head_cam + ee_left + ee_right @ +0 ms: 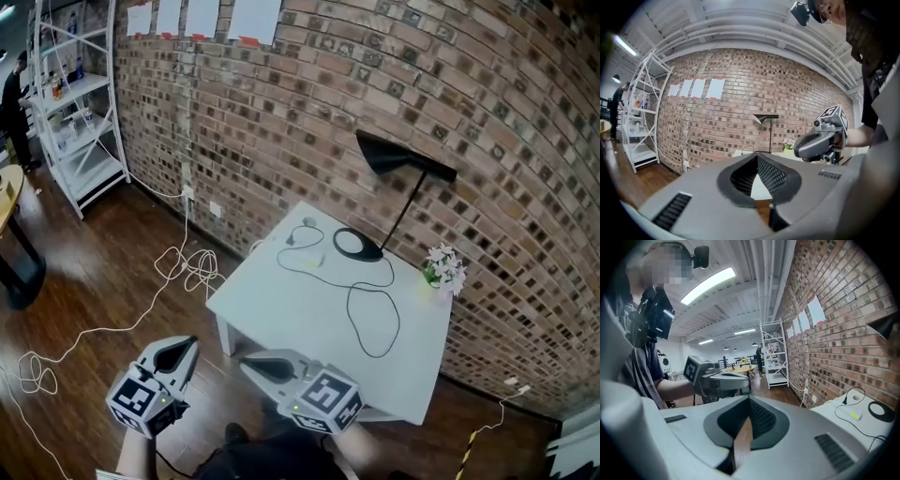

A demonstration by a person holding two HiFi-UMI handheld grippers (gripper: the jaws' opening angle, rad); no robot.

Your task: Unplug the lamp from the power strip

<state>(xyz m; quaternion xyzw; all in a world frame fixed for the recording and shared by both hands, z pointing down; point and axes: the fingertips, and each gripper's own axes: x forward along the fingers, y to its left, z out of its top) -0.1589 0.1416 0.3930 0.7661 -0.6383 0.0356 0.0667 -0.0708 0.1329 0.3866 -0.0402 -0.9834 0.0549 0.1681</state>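
Left gripper (176,352): jaws together, empty.
Right gripper (262,364): jaws together, empty.
Lamp (405,159): upright on table (300,323).
Cord (349,314): looped across tabletop.

Plug end of lamp cord (399,326) too small to tell, lamp shade (887,326) cut off at edge

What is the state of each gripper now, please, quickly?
Left grey gripper: closed, jaws together, holding nothing.
Right grey gripper: closed, jaws together, holding nothing.
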